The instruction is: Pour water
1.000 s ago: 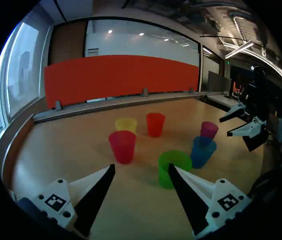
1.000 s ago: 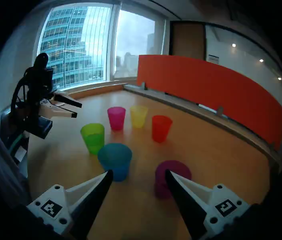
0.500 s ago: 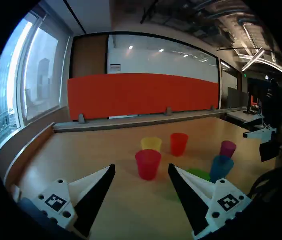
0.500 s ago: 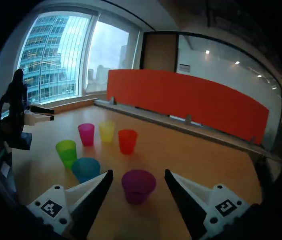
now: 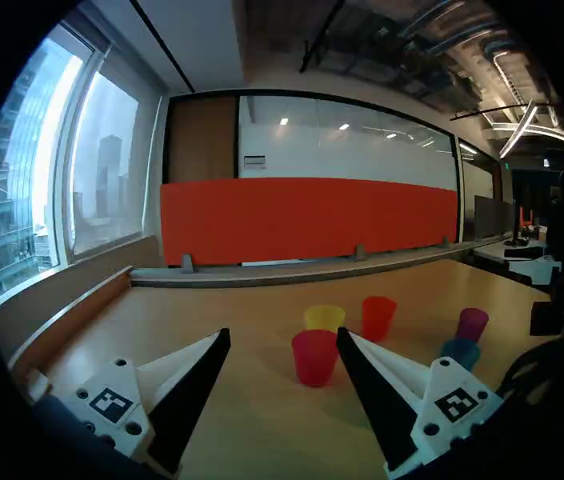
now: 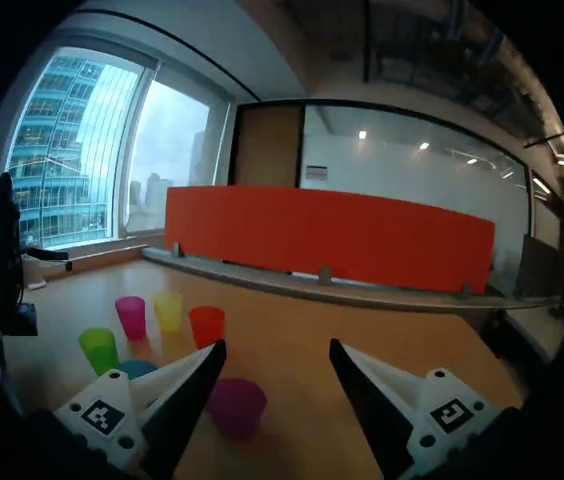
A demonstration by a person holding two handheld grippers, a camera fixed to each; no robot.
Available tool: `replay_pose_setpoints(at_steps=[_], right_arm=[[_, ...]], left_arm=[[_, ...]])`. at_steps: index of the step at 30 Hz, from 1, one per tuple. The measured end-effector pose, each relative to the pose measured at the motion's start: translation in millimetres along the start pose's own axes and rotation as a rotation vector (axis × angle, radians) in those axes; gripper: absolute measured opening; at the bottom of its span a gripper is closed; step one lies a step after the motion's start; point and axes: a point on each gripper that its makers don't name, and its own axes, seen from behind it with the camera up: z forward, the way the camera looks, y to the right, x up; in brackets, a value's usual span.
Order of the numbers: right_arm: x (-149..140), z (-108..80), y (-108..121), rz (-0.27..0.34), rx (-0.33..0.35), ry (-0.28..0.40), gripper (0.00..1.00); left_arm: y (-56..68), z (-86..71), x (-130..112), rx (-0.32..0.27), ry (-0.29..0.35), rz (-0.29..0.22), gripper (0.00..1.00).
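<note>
Several coloured plastic cups stand together on a wooden table (image 5: pixel 202 308). In the left gripper view, a pink cup (image 5: pixel 314 358) sits just beyond my open left gripper (image 5: pixel 282 336), close to its right finger. Behind it are a yellow cup (image 5: pixel 324 318), an orange cup (image 5: pixel 378 317), a purple cup (image 5: pixel 471 324) and a blue cup (image 5: pixel 460 352). In the right gripper view, my open right gripper (image 6: pixel 276 346) holds nothing. The purple cup (image 6: pixel 236 406) lies beside its left finger, with the blue cup (image 6: pixel 136 369), green cup (image 6: pixel 99 350), pink cup (image 6: pixel 130 317), yellow cup (image 6: pixel 168 310) and orange cup (image 6: pixel 206 326) farther left.
A long orange partition (image 5: pixel 306 216) runs along the table's far edge, with tall windows (image 6: pixel 66 176) to the side. The other gripper (image 6: pixel 42 256) hangs at the far left of the right gripper view. Bare tabletop (image 6: pixel 378 336) stretches ahead of the right gripper.
Both cameras have tilted up and turned, so the cups sit lower in each view. The green cup has slipped behind the left gripper's right finger. Both grippers stay open.
</note>
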Motion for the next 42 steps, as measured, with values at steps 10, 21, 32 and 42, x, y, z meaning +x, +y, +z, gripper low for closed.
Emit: replay_pose_setpoints(at_steps=[10,21,32,42], right_arm=[[21,-12.4,42,0.06,-0.199,0.129,1.0],[20,-25.5,68,0.128,-0.329,0.19,1.0],[14,-28.0,65,0.13,-0.339,0.174,1.0],[11,-34.3,67,0.11,-0.352,0.15,1.0]], left_arm=[[-2.0,-3.3,6,0.051,0.057,-0.042,0.98],[-14.8,-12.5,20,0.118,0.119,-0.049,0.99],[-11.4,-2.3,14,0.105,0.124,-0.073,0.98],[-21.3,4.1,-1,0.142,0.126,-0.032,0.99]])
